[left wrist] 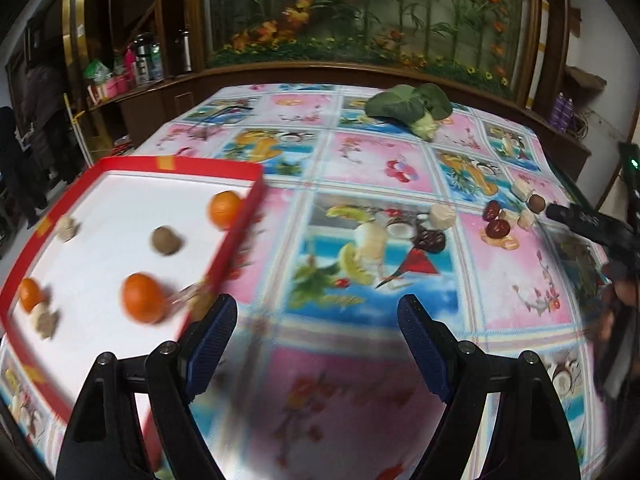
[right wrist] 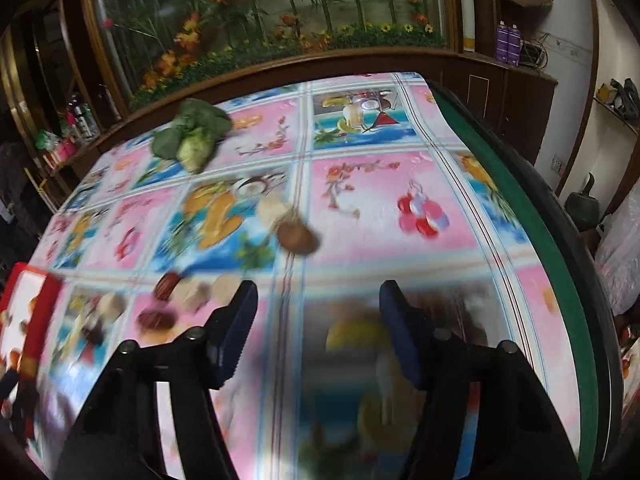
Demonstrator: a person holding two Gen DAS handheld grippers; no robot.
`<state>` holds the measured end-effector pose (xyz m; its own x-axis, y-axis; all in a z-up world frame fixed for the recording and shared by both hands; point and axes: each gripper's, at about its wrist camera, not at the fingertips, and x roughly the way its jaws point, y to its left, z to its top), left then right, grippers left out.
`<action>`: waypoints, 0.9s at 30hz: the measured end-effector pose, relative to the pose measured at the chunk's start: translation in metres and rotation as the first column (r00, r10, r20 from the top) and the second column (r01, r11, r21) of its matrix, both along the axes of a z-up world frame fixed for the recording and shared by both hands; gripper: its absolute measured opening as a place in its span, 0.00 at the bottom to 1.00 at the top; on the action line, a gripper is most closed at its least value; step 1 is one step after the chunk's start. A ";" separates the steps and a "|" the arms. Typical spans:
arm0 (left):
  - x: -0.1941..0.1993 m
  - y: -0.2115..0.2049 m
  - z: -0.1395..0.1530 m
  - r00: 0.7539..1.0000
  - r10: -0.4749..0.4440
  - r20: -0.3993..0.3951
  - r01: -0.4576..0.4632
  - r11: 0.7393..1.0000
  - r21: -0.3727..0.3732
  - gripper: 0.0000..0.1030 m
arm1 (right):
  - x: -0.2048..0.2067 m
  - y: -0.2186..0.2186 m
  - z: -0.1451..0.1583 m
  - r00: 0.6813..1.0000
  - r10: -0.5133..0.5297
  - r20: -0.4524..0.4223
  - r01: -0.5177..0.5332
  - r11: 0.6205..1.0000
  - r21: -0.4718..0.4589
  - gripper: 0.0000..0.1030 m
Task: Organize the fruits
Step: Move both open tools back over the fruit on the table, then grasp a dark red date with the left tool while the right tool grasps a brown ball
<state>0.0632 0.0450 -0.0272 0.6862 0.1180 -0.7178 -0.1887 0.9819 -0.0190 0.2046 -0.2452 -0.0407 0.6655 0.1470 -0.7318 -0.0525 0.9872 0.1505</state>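
Note:
A red-rimmed white tray (left wrist: 182, 166) lies at the left of the table and holds three oranges (left wrist: 143, 298), a brown round fruit (left wrist: 166, 241) and pale pieces. My left gripper (left wrist: 316, 320) is open and empty over the tablecloth, just right of the tray. Loose on the cloth to the right lie red dates (left wrist: 496, 227), pale chunks (left wrist: 442, 216) and a brown round fruit (left wrist: 536, 203). My right gripper (right wrist: 318, 300) is open and empty above the cloth. A brown fruit (right wrist: 298, 238) lies beyond it, dates (right wrist: 156, 318) and pale chunks to its left.
A leafy green vegetable (left wrist: 408, 106) lies at the far side of the table; it also shows in the right wrist view (right wrist: 192, 132). The table's green edge (right wrist: 532, 216) runs along the right. A wooden cabinet with flowers stands behind the table.

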 end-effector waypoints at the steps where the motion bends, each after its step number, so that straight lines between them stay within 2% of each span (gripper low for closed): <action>1: 0.004 -0.003 -0.002 1.000 -0.005 -0.003 0.005 1.000 0.000 0.80 | 0.008 0.001 -0.001 1.000 0.001 -0.004 -0.001 1.000 0.000 0.58; 4: 0.021 -0.013 -0.008 0.999 -0.028 -0.031 0.028 1.000 -0.009 0.80 | 0.029 0.007 -0.006 1.000 0.021 -0.024 -0.021 1.000 -0.008 0.50; 6: 0.030 -0.018 -0.010 0.999 -0.030 -0.041 0.030 0.999 -0.012 0.80 | 0.041 0.010 -0.009 0.998 0.034 -0.048 -0.034 0.999 0.001 0.40; 8: 0.040 -0.024 -0.012 0.998 -0.038 -0.041 0.038 0.999 -0.010 0.80 | 0.046 0.012 -0.010 0.998 0.036 -0.059 -0.038 0.999 -0.023 0.24; 13: 0.059 -0.042 -0.011 0.997 -0.071 -0.032 0.070 0.997 -0.016 0.80 | 0.035 0.006 -0.010 0.998 0.043 -0.055 -0.044 0.999 -0.004 0.24; 16: 0.068 -0.053 -0.013 0.996 -0.086 -0.038 0.086 0.996 0.004 0.80 | 0.023 -0.001 -0.008 0.998 0.043 -0.050 -0.042 0.999 0.020 0.24; 17: 0.072 -0.055 -0.016 0.994 -0.085 -0.062 0.085 0.996 0.003 0.77 | 0.018 -0.003 -0.008 0.998 0.043 -0.047 -0.042 0.999 0.025 0.24; 18: 0.076 -0.056 -0.020 0.992 -0.092 -0.086 0.092 0.996 -0.004 0.60 | 0.011 -0.007 -0.007 0.998 0.042 -0.042 -0.041 0.999 0.035 0.24; 19: 0.077 -0.056 -0.020 0.991 -0.103 -0.080 0.102 0.995 -0.015 0.54 | 0.006 -0.009 -0.006 0.999 0.040 -0.036 -0.038 0.998 0.040 0.24; 20: 0.076 -0.057 -0.019 0.992 -0.101 -0.079 0.101 0.995 0.002 0.24 | -0.002 -0.011 -0.004 0.999 0.039 -0.030 -0.038 0.998 0.044 0.24; 21: 0.074 -0.060 -0.018 0.991 -0.102 -0.086 0.105 0.994 0.031 0.24 | -0.007 -0.012 -0.002 0.999 0.043 -0.026 -0.041 0.998 0.050 0.24; 27: 0.045 -0.056 -0.014 0.989 -0.129 -0.077 0.130 0.992 0.008 0.24 | -0.047 -0.008 0.016 0.997 0.068 0.029 -0.070 0.995 0.075 0.24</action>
